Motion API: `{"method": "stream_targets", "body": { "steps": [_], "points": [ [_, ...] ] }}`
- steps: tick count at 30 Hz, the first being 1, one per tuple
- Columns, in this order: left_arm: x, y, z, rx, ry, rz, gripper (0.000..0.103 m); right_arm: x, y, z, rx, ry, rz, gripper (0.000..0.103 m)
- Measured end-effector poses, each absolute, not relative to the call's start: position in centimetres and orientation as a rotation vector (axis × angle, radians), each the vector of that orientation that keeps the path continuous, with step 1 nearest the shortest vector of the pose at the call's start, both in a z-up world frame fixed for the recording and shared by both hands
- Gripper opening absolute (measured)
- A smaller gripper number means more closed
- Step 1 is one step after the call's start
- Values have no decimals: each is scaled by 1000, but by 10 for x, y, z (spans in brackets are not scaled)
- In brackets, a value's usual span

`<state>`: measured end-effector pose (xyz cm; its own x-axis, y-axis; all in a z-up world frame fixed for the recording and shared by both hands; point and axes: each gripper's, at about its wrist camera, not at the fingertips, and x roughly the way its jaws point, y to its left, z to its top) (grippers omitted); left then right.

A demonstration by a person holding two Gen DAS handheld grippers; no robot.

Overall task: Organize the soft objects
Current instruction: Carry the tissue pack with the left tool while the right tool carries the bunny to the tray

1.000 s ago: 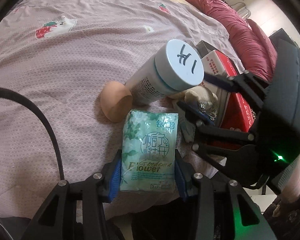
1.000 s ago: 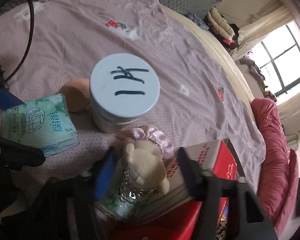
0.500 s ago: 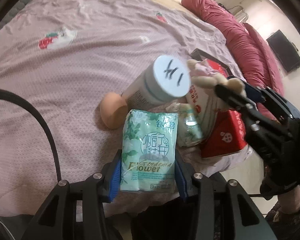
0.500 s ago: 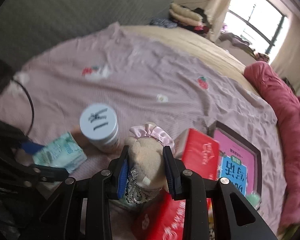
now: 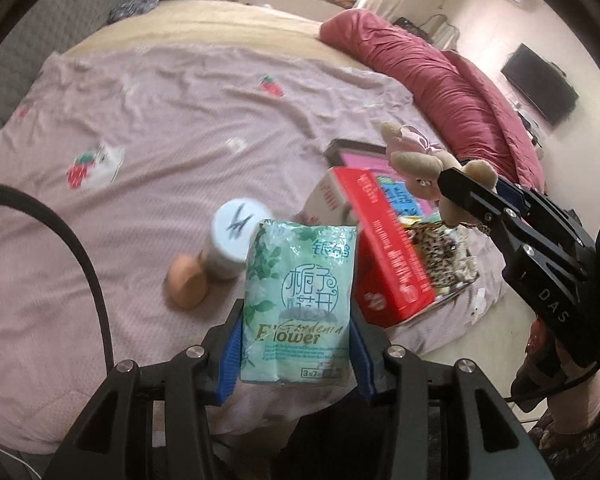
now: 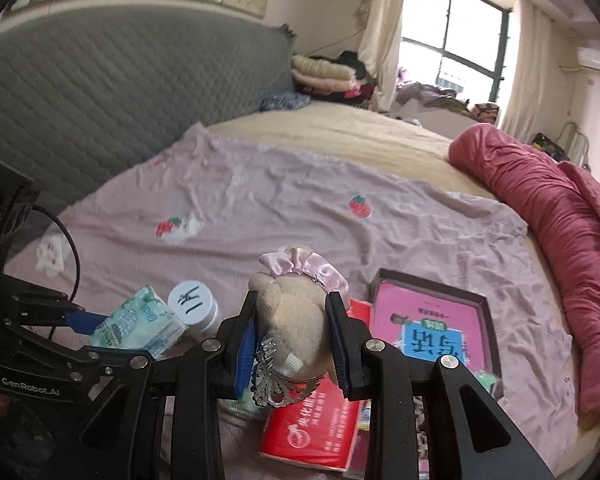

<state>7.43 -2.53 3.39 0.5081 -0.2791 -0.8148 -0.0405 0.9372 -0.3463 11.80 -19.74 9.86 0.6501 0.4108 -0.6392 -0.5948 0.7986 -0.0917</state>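
My left gripper [image 5: 296, 316] is shut on a green tissue pack [image 5: 300, 300] printed "Gardenia Flower" and holds it above the bed; the pack also shows in the right wrist view [image 6: 140, 324]. My right gripper [image 6: 294, 328] is shut on a beige plush toy [image 6: 296, 320] with a pink ruffle and a silver charm, lifted off the bed; the toy also shows in the left wrist view [image 5: 416, 160]. Both grippers hang over the near edge of the pink bedsheet [image 5: 180, 120].
On the sheet stand a white bottle with a blue lid [image 5: 236, 240], a tan sponge [image 5: 186, 280], a red box [image 5: 384, 248] and a pink book in a dark frame [image 6: 436, 320]. A crimson quilt [image 6: 560, 216] lies at the right. A grey headboard [image 6: 100, 92] stands behind.
Both grippers have risen and pulled back from the bed. The right gripper closed on the plush toy and lifted it off the pile. The left gripper raised the tissue pack.
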Motion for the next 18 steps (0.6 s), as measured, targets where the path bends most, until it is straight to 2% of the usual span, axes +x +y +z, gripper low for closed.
{"method": "stream_targets", "body": {
  "steps": [11,18],
  "points": [
    [101,-103,99,-213,934,-258,47,114,-285,150,-176,541,443,33],
    [118,-145,120,-151,912,-296,47,110,-332,169,-124,500,361,33]
  ]
}}
